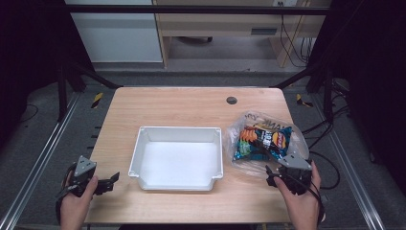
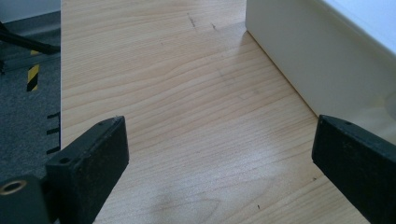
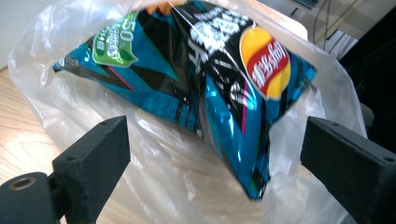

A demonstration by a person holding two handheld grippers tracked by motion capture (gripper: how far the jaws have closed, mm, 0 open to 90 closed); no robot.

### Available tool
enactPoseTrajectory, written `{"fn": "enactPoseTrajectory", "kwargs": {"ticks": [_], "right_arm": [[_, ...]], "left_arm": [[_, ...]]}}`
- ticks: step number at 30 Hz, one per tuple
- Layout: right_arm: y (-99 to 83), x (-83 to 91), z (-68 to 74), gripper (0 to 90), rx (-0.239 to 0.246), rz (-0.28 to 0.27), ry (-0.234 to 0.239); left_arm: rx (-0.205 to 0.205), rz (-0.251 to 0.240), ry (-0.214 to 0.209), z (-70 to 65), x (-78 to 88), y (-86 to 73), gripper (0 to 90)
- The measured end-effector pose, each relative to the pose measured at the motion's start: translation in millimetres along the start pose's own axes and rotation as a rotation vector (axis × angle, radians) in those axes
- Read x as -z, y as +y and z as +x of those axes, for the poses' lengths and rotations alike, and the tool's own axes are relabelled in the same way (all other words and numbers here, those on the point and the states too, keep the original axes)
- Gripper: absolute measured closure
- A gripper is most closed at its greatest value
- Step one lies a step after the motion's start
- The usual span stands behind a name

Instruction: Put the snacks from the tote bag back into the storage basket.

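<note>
On the right side of the wooden surface (image 1: pixel 191 103) lies a clear plastic bag (image 1: pixel 239 134) with a blue and black chip bag (image 1: pixel 261 141) inside it. From the right gripper view, the chip bag (image 3: pixel 205 79) sits inside the see-through plastic bag (image 3: pixel 60 93), tilted, with one corner pointing down at the wood. The right gripper (image 1: pixel 282 175) is held just at the near edge of the plastic bag. Its fingers (image 3: pixel 93 154) are spread wide, one on each side of the bag's near end, and they do not pinch anything.

A white tray (image 1: pixel 139 153) sits in the middle of the surface, just left of the plastic bag.

The left gripper (image 1: pixel 103 182) is near the front left corner of the surface, pointing at the tray. Its fingers (image 2: pixel 91 161) are spread wide over bare wood, and the tray's white wall (image 2: pixel 299 51) is close on one side.
</note>
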State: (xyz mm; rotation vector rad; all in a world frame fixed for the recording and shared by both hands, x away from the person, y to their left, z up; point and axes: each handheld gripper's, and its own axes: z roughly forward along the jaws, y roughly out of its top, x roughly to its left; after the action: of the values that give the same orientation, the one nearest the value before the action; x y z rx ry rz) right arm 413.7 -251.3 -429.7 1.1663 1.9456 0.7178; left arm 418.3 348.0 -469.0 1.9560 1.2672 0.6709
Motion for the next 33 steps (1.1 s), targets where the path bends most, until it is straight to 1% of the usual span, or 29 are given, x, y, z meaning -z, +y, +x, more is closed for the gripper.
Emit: {"fn": "enactPoseTrajectory", "kwargs": {"ticks": [2,4,5,6,8,9,10,11,12,13,15,16,17,19,20,22,23,24,25,26,27,29,31,32,33], "right_arm": [[2.6,-0.1,-0.7,8.2,0.005,0.001,0.002],[10.5,-1.0,-3.0,7.8,0.023,0.004,0.019],[17.5,-3.3,-5.1,7.7,0.054,0.013,0.023],[17.5,-3.3,-5.1,7.7,0.054,0.013,0.023],[27.0,-6.4,-7.7,7.7,0.104,0.032,0.03],[27.0,-6.4,-7.7,7.7,0.104,0.032,0.03],[34.4,-8.2,-9.7,7.6,0.132,0.043,0.039],[37.0,-8.7,-9.9,7.6,0.14,0.047,0.044],[41.4,-8.6,-10.7,7.4,0.158,0.057,0.05],[43.9,-8.6,-11.2,7.3,0.166,0.056,0.051],[51.8,-8.0,-12.7,7.0,0.185,0.078,0.068],[55.3,-8.0,-14.3,6.8,0.198,0.084,0.077],[58.8,-7.6,-15.5,6.7,0.2,0.094,0.086],[64.6,-7.2,-18.3,6.5,0.216,0.104,0.084],[68.5,-7.1,-20.3,5.8,0.227,0.116,0.092],[73.5,-6.6,-22.6,5.3,0.242,0.132,0.103],[73.5,-6.6,-22.6,5.3,0.242,0.132,0.103],[79.0,-5.5,-24.4,5.3,0.277,0.148,0.11],[79.0,-5.5,-24.4,5.3,0.277,0.148,0.11],[81.5,-4.9,-25.1,5.3,0.29,0.156,0.116],[85.9,-5.7,-27.6,5.3,0.315,0.166,0.133],[88.7,-8.1,-30.0,5.7,0.325,0.176,0.151],[90.2,-9.5,-31.7,6.0,0.334,0.185,0.152],[92.6,-13.3,-34.7,6.2,0.339,0.196,0.169],[92.6,-13.3,-34.7,6.2,0.339,0.196,0.169]], "left_arm": [[0.002,-0.002,0.001,0.1,-0.2,-0.1,3.5],[0.0,0.0,0.0,0.5,-0.2,-0.1,3.5],[-0.001,0.002,0.001,0.3,-0.4,0.0,3.5],[-0.004,0.003,-0.001,0.3,-0.4,-0.1,3.5],[-0.009,0.001,-0.001,-0.5,0.5,0.1,3.5],[-0.007,-0.005,0.001,-0.9,1.4,0.5,3.5],[-0.007,-0.015,0.003,-1.1,2.4,1.4,3.4],[-0.01,-0.02,0.004,-0.9,2.6,1.9,3.4],[-0.009,-0.02,0.002,-0.9,2.2,2.0,3.3],[-0.015,-0.015,0.0,-0.5,1.9,2.1,3.3],[-0.007,-0.015,-0.006,-0.4,1.0,1.8,3.3],[-0.011,-0.016,-0.008,0.0,1.5,2.0,3.3],[-0.011,-0.022,-0.006,0.1,1.7,2.0,3.3],[-0.003,-0.035,-0.009,-0.8,2.4,2.7,3.3],[-0.012,-0.035,-0.009,-0.5,3.2,3.1,3.2],[-0.009,-0.04,-0.011,-1.6,3.8,3.5,3.1],[-0.009,-0.04,-0.011,-1.6,3.8,3.5,3.1],[-0.012,-0.041,-0.012,-1.9,3.9,3.4,3.0],[-0.016,-0.042,-0.011,-2.1,3.9,3.5,3.0],[-0.016,-0.04,-0.013,-2.1,4.0,3.6,3.0],[-0.017,-0.039,-0.012,-1.8,3.9,3.6,2.9],[-0.012,-0.041,-0.009,-1.2,3.6,3.4,2.9],[-0.008,-0.04,-0.007,-0.1,4.0,3.1,2.9],[-0.005,-0.044,-0.006,0.0,4.0,2.9,2.9],[-0.008,-0.043,-0.005,0.5,4.5,3.0,2.9]]}}
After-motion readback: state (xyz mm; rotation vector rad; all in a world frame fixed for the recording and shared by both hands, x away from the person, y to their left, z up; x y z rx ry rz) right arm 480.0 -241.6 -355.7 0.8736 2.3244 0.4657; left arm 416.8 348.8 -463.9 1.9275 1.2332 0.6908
